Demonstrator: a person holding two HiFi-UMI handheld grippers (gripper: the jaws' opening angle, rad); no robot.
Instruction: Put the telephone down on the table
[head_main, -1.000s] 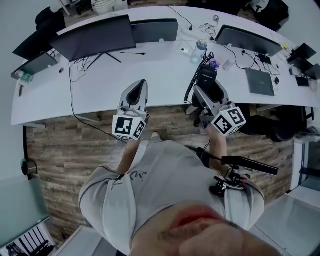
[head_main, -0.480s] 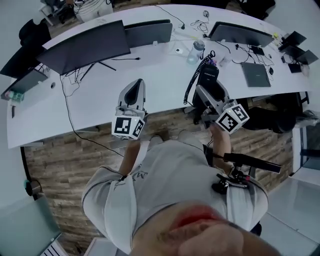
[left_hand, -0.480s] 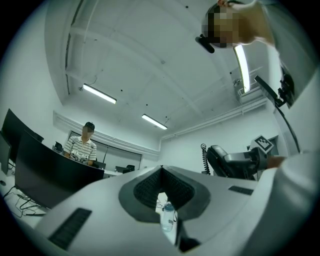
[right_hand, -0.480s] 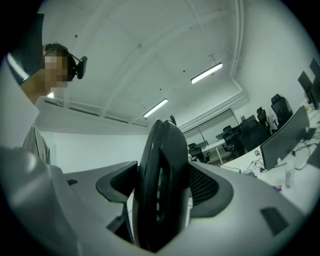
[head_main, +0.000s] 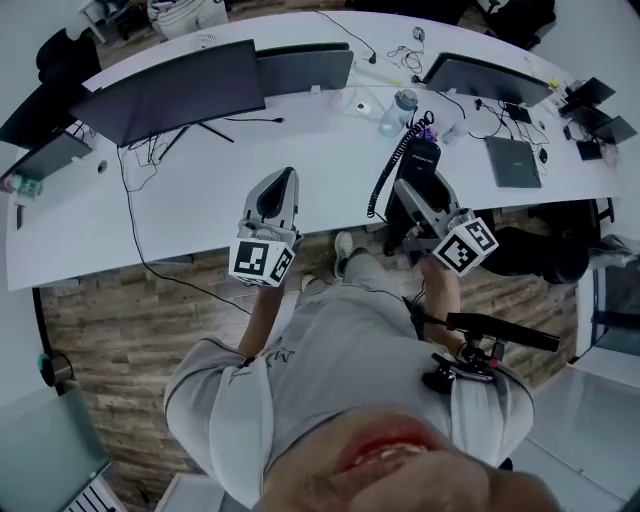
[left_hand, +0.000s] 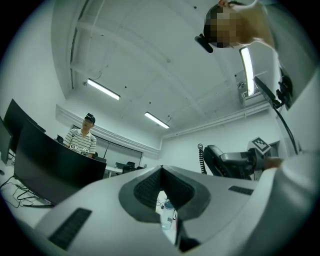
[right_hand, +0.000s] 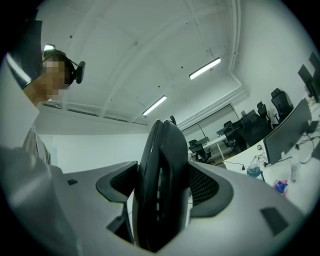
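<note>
The right gripper (head_main: 412, 196) grips the black telephone handset (right_hand: 162, 185) firmly between its jaws, upright, at the near edge of the white table (head_main: 200, 195), its coiled cord (head_main: 386, 172) alongside. The left gripper (left_hand: 161, 171) hovers apart to its left, jaws pressed together, holding nothing.

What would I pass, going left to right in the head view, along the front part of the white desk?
left hand-held gripper → telephone, clamped in the right hand-held gripper → closed grey laptop
</note>
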